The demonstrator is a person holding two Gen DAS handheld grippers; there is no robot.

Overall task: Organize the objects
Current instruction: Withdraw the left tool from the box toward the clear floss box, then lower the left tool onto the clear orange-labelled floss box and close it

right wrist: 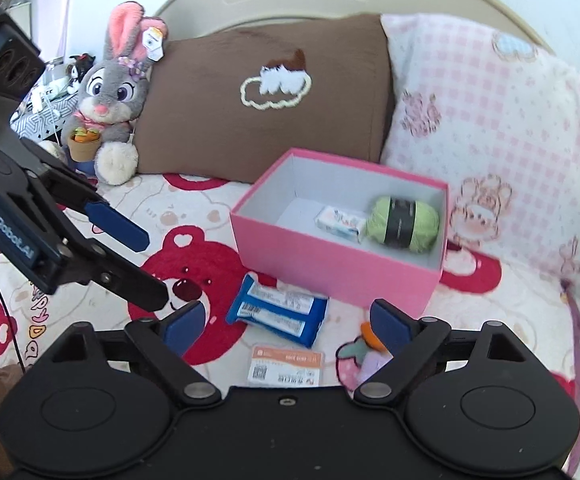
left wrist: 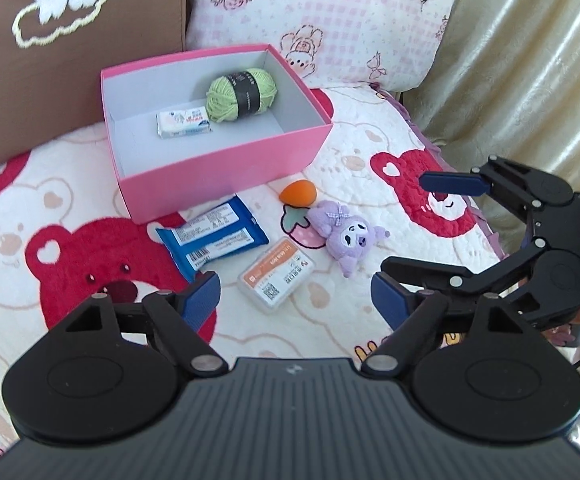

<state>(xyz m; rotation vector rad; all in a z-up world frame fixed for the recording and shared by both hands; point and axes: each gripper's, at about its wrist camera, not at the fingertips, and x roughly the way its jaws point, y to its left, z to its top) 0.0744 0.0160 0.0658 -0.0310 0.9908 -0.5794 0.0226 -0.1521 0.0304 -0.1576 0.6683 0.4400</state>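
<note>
**Four loose items in front of the pink box, both claws spread and empty**

The pink box (left wrist: 226,168) sits open on the bed, already holding a green yarn ball (left wrist: 242,94) and a small white packet (left wrist: 184,122) side by side on its floor. Still outside it, just off the box's near wall, lie four things: a blue wrapped pack (left wrist: 214,236), a clear card case (left wrist: 278,278), an orange egg-shaped sponge (left wrist: 299,192) and a purple plush toy (left wrist: 347,240).

In the left wrist view the card case lies at about 12 o'clock from the left claw (left wrist: 293,304), between the lines of its two fingers, with its long axis running from 7 to 1 o'clock (so the fingers would meet it on a slant). The blue pack is at 11 o'clock, the plush at 1 o'clock. The left claw is spread wide with nothing between its pads.

The right claw (right wrist: 286,328) is also spread and empty. In its own view the blue pack (right wrist: 278,316) lies dead ahead at 12 o'clock, its long axis running 10 to 4 o'clock, while the card case (right wrist: 286,364) sits closer in, partly under the claw body. The sponge and plush are mostly hidden behind its right finger.

My judgement: each claw has a candidate straight ahead, the left nearer the card case, the right lined up on the blue pack.

The bear-print blanket (left wrist: 90,248) covers the bed; a brown pillow (right wrist: 266,100) and a rabbit plush (right wrist: 110,92) stand behind the box.
</note>
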